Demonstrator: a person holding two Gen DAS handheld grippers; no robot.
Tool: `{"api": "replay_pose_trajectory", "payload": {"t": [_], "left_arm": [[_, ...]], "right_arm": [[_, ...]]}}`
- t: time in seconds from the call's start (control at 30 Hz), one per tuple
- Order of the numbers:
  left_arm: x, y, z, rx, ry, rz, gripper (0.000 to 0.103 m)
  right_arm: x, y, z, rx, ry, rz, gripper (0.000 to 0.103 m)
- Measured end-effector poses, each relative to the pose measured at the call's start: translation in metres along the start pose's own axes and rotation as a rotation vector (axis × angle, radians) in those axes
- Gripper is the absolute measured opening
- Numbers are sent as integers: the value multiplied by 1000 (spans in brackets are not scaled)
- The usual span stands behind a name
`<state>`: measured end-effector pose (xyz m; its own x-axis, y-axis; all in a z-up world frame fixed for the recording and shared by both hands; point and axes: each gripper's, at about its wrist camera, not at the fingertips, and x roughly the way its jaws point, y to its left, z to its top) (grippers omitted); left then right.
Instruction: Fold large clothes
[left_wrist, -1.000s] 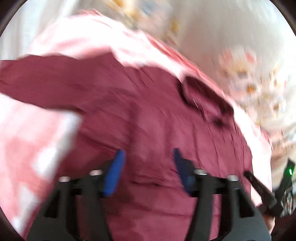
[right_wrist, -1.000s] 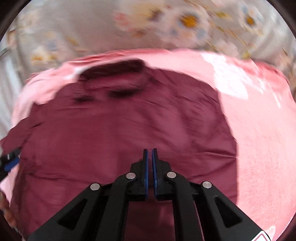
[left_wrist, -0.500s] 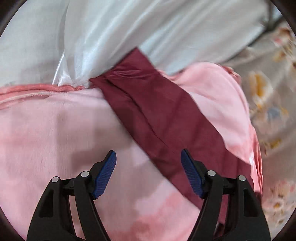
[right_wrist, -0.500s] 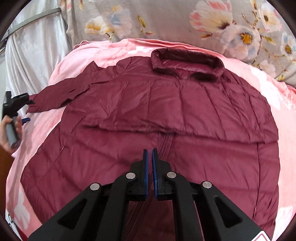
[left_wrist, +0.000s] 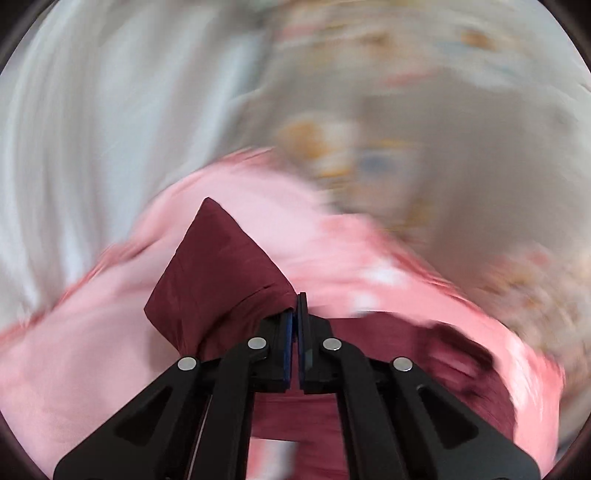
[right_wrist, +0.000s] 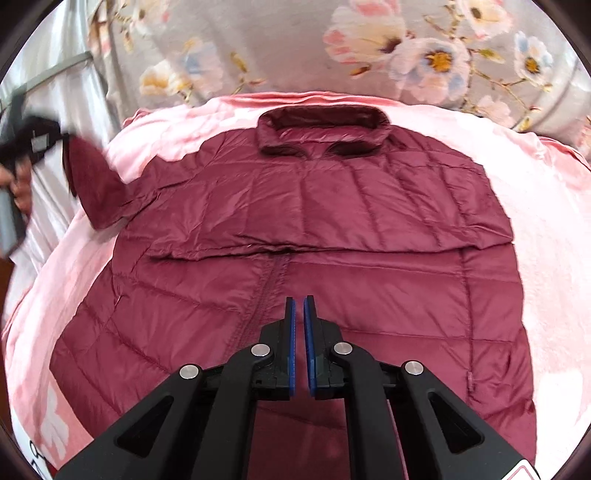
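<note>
A maroon quilted jacket (right_wrist: 314, 229) lies flat on a pink blanket (right_wrist: 546, 258), collar at the far side, zip down the middle. Its right sleeve is folded across the chest. My left gripper (left_wrist: 295, 314) is shut on the cuff of the left sleeve (left_wrist: 218, 273) and holds it up off the blanket; the view is blurred. In the right wrist view the left gripper (right_wrist: 33, 144) shows at the far left with the lifted sleeve (right_wrist: 96, 188). My right gripper (right_wrist: 300, 314) is shut and empty, above the jacket's lower front.
A grey floral bedcover (right_wrist: 369, 48) lies beyond the blanket. A white curtain or sheet (left_wrist: 92, 129) hangs at the left. The blanket's right part (right_wrist: 561, 314) is bare.
My left gripper was open over the sleeve half a second ago; now it has shut on the cuff and lifted it. The right gripper has stayed shut above the jacket.
</note>
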<state>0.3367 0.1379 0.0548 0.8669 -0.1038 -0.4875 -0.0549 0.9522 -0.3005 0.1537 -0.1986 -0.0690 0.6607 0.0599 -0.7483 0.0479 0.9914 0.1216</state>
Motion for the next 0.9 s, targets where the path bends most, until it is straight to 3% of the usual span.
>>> {"api": "replay_pose_trajectory", "payload": {"t": [0.1, 0.23, 0.4, 0.57, 0.6, 0.67, 0.73, 0.77, 0.83, 0.9], "left_arm": [[-28, -98, -10, 181, -26, -143, 0], [-37, -200, -56, 360, 34, -292, 1], [0, -251, -132, 454, 212, -332, 1], [48, -249, -210, 466, 406, -312, 6], [48, -245, -221, 456, 420, -307, 12], [47, -232, -231, 411, 433, -309, 50], [35, -210, -225, 320, 401, -347, 70], [30, -202, -219, 282, 378, -366, 79], [18, -175, -202, 205, 332, -390, 86], [15, -143, -181, 116, 296, -354, 86]], "right_arm": [[-6, -12, 0, 28, -13, -14, 7], [-16, -33, -2, 61, -24, -41, 7], [-24, -62, -13, 101, -23, -84, 7], [-19, -84, -25, 144, 3, -109, 10], [-18, -87, -27, 152, 5, -108, 12], [-19, -88, -28, 157, -3, -115, 33], [-24, -89, -26, 153, -32, -127, 46], [-25, -91, -24, 150, -44, -130, 47], [-28, -92, -17, 147, -68, -128, 52], [-29, -90, -3, 143, -94, -115, 54]]}}
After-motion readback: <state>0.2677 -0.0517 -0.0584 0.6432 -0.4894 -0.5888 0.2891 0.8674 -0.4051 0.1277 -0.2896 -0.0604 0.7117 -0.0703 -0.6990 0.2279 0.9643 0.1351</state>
